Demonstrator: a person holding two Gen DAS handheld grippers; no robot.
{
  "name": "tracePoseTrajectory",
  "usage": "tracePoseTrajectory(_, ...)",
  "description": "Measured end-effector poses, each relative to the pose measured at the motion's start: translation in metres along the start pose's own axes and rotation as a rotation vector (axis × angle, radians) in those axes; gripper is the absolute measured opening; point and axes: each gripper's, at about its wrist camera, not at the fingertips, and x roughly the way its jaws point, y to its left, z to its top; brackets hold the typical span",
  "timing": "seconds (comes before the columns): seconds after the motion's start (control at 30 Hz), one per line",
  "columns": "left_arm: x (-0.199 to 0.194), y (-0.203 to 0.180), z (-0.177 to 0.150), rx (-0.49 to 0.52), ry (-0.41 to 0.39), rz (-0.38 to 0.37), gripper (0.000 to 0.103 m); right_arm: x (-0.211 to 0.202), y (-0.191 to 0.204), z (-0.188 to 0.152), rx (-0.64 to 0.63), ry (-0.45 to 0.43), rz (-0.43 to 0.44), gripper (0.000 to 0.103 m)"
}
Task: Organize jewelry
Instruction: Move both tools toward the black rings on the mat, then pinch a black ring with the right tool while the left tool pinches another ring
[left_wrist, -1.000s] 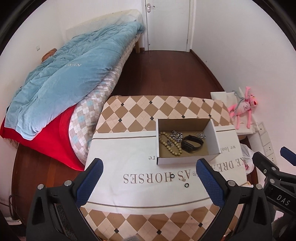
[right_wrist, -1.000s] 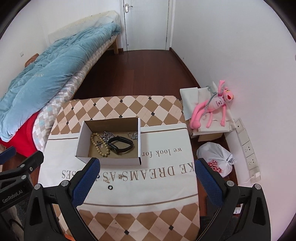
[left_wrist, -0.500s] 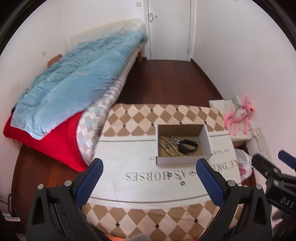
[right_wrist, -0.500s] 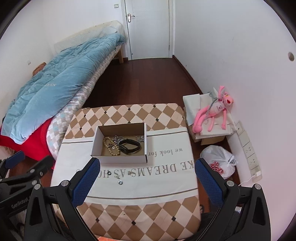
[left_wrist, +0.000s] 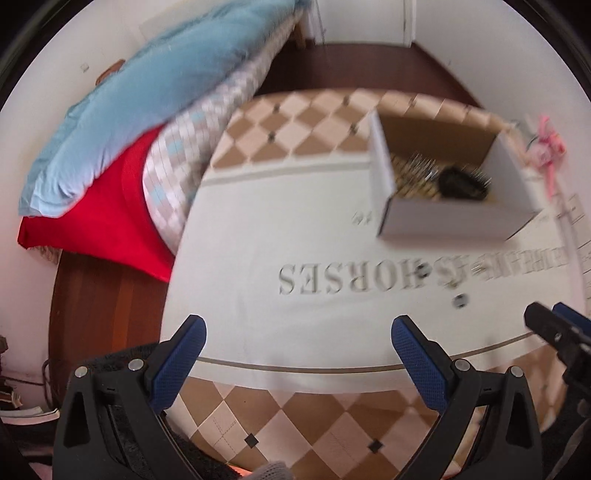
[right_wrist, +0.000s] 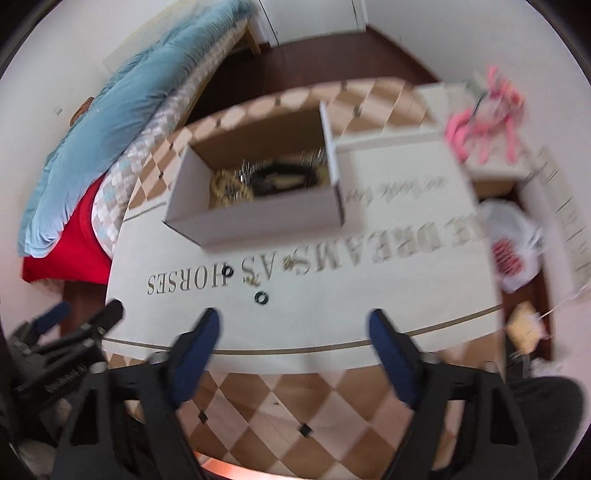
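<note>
A bed (left_wrist: 155, 110) heaped with a blue quilt (right_wrist: 122, 110) and a red sheet (left_wrist: 110, 206) fills the left side of the room, right up against the table (left_wrist: 295, 122), which wears a checked brown-and-cream cloth with a white panel; both views are smeared by motion. Dark wooden floor (right_wrist: 325, 59) runs back to a white door (right_wrist: 314, 18). Off the table's right edge a pink plush toy (right_wrist: 484, 114) lies on a low white stand, with a white plastic bag (right_wrist: 513, 247) printed in red below it. An open cardboard box (right_wrist: 258, 218) sits on the white panel, holding a bead bracelet (right_wrist: 229, 188), a black band (right_wrist: 284, 177) and some silvery chains. Upside-down grey lettering on the cloth reads "DREAMS AS HORSES". Two small dark rings (right_wrist: 261, 297) lie loose on the lettering, in front of the box, with two tiny gold pieces (right_wrist: 289, 263) nearby. The left gripper (left_wrist: 298, 343) and the right gripper (right_wrist: 293, 328) both hover over the near edge, blue fingers (left_wrist: 413, 350) spread wide, holding nothing.
</note>
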Motion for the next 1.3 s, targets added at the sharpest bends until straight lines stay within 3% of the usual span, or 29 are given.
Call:
tracePoseTrajectory(0.17, 0.034, 0.003, -0.003, 0.005, 0.056, 0.024, 0.103, 0.039, 0.019, -0.002, -0.058, -0.001, -0.001, 0.062)
tracePoseTrajectory(0.23, 0.042, 0.004, -0.005, 0.009, 0.071, 0.032, 0.103, 0.055, 0.031, -0.003, -0.105, 0.003, -0.031, 0.06)
tracePoseTrajectory(0.33, 0.055, 0.007, -0.01, 0.009, 0.104, 0.042, 0.103, 0.074, 0.046, -0.006, -0.173, 0.019, -0.095, 0.049)
tracePoseTrajectory(0.43, 0.062, 0.01, -0.014, 0.007, 0.128, 0.046, 0.103, 0.079, 0.06, -0.01, -0.251, -0.016, -0.169, 0.043)
tracePoseTrajectory(0.5, 0.065, 0.012, -0.015, 0.011, 0.135, 0.052, 0.103, 0.081, 0.064, -0.011, -0.271, -0.031, -0.204, 0.031)
tracePoseTrajectory(0.57, 0.067, 0.013, -0.015, 0.015, 0.138, 0.055, 0.103, 0.082, 0.066, -0.013, -0.286, -0.045, -0.221, 0.014)
tracePoseTrajectory(0.77, 0.06, 0.005, -0.011, 0.046, 0.117, 0.052, 0.103, 0.076, 0.058, -0.015, -0.245, -0.054, -0.194, 0.013)
tracePoseTrajectory(1.03, 0.05, -0.038, 0.006, 0.086, 0.077, -0.074, 0.101, 0.033, -0.01, -0.006, -0.059, -0.087, -0.185, 0.013)
tracePoseTrajectory(1.2, 0.055, -0.071, 0.016, 0.135, 0.066, -0.136, 0.079, 0.028, -0.045, -0.003, 0.007, -0.086, -0.213, 0.013)
tracePoseTrajectory(1.3, 0.061, -0.086, 0.019, 0.169, 0.072, -0.141, 0.071, 0.029, -0.054, -0.001, 0.027, -0.086, -0.223, 0.013)
